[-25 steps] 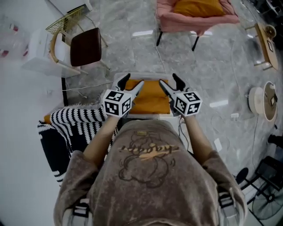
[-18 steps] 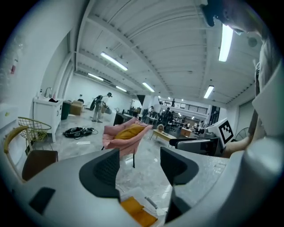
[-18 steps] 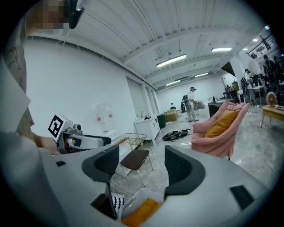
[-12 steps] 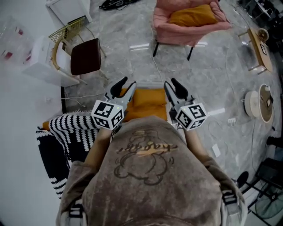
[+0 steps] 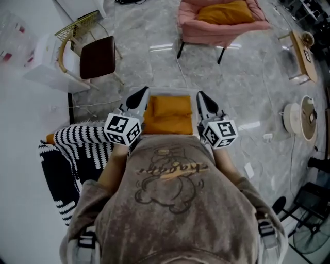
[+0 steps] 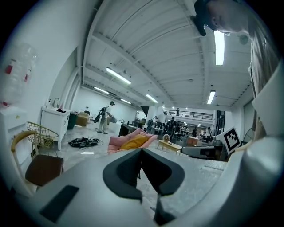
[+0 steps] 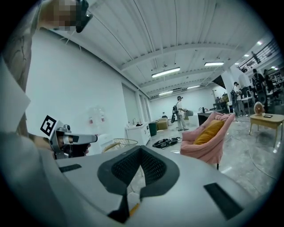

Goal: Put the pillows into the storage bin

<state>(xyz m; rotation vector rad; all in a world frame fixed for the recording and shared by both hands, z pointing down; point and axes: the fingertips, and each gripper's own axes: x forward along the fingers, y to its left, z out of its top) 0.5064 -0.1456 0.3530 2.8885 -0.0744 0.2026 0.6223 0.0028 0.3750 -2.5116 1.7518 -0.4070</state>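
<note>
A pale storage bin (image 5: 170, 93) stands on the floor right in front of the person, with orange pillows (image 5: 169, 114) lying in it. Held above the bin's left side, my left gripper (image 5: 138, 96) is shut and empty. Over the bin's right side my right gripper (image 5: 202, 100) is likewise shut with nothing in it. Another orange pillow (image 5: 227, 11) rests on the pink armchair (image 5: 188, 23) farther ahead. The left gripper view has the shut jaws (image 6: 141, 150) pointing level toward that pillow (image 6: 133, 142). The right gripper view shows its closed jaws (image 7: 140, 148) and the same pillow (image 7: 212, 131).
A brown-seated chair (image 5: 98, 56) and a white cabinet (image 5: 46, 67) stand ahead on the left. A black-and-white striped blanket (image 5: 77, 142) lies at the person's left. On the right are a wooden side table (image 5: 304, 46) and a round white device (image 5: 299, 118). Cables trail across the floor.
Both grippers went from open to shut and drew back to the bin's two sides. The orange pillow stays in the bin, no longer between the jaws.
</note>
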